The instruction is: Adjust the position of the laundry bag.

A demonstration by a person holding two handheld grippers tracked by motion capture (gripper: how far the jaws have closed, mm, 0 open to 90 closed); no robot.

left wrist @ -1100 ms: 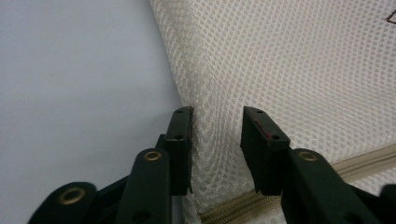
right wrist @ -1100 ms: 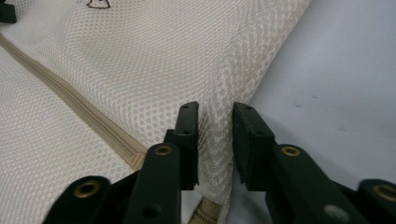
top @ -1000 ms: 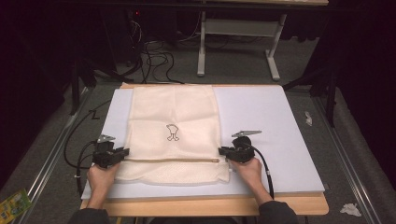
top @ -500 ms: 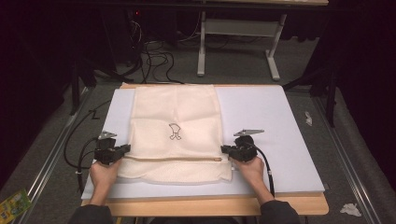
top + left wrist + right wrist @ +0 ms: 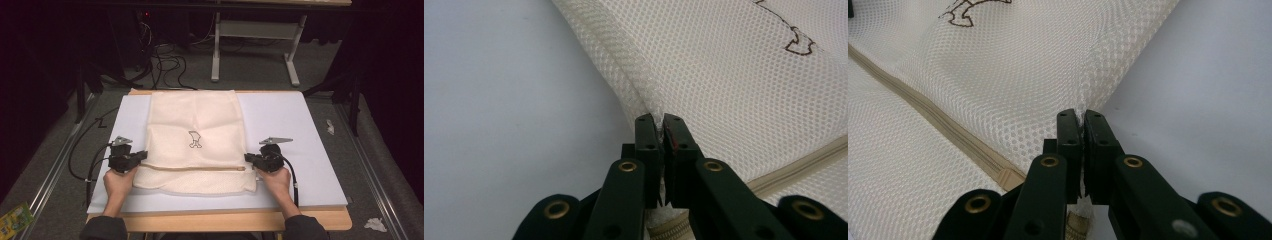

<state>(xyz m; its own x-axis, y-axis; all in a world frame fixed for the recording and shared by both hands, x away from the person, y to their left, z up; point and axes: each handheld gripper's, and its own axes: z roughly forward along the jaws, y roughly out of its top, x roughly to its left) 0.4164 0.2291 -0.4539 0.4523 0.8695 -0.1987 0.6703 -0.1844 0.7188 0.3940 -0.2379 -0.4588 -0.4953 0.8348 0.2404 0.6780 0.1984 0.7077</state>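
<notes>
Cream mesh bag [image 5: 195, 140] lies flat on the white table [image 5: 300, 130]; the left gripper [image 5: 141, 157] and right gripper [image 5: 248, 159] each pinch its opposite side edges at the zipper [image 5: 192, 168].

One mesh bag [image 5: 195, 140], two claws [image 5: 141, 156] [image 5: 249, 158].

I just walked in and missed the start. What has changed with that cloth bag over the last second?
Little. The left gripper and right gripper have carried the bag's side edges slightly toward the person, and the near end, below the zipper, now reaches closer to the table's front. Both grippers stay clamped on the mesh; the far end hasn't visibly moved.
</notes>
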